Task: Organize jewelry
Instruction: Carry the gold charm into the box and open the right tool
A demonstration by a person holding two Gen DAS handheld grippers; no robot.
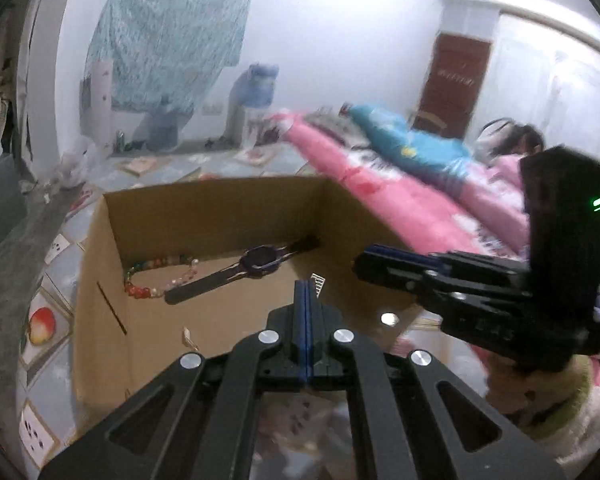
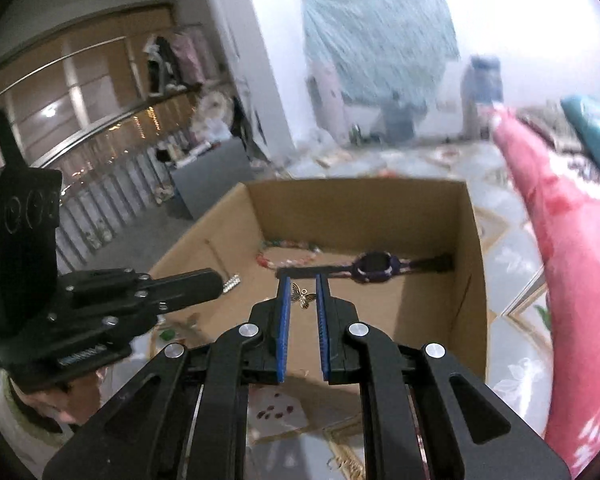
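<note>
Two tools in the air over one cardboard box [image 2: 470, 280], each with a catch. Right tool [image 2: 302, 279] narrowed to a slim gap, blue pads pinching one small butterfly charm [image 2: 303, 297] by its wing edges, above the near part of the box. Thin metal by the look of it, next to weightless, stiff yet easy to bend, quick to slip off flat pads; best taken across the wings near the fingertips, with a light squeeze only. Left tool [image 1: 307, 285] pressed fully together, nipping one short sparkly bar [image 1: 318, 281] right at the tip, also out over the box. Probably hard and tiny, set stones prone to popping loose; that end-hold looks marginal, mid-length likely safer. Down on the box floor by the far wall: one bead bracelet [image 1: 156, 280], floppy on its string, apt to drape and roll, best pinched across the strand; just beside it, perhaps touching, one dark watch [image 1: 260, 261] with straps laid flat, heaviest of the lot, smooth-faced, better gripped by a strap next to the case. Tally: four pieces of jewelry, two held, two boxed.
</note>
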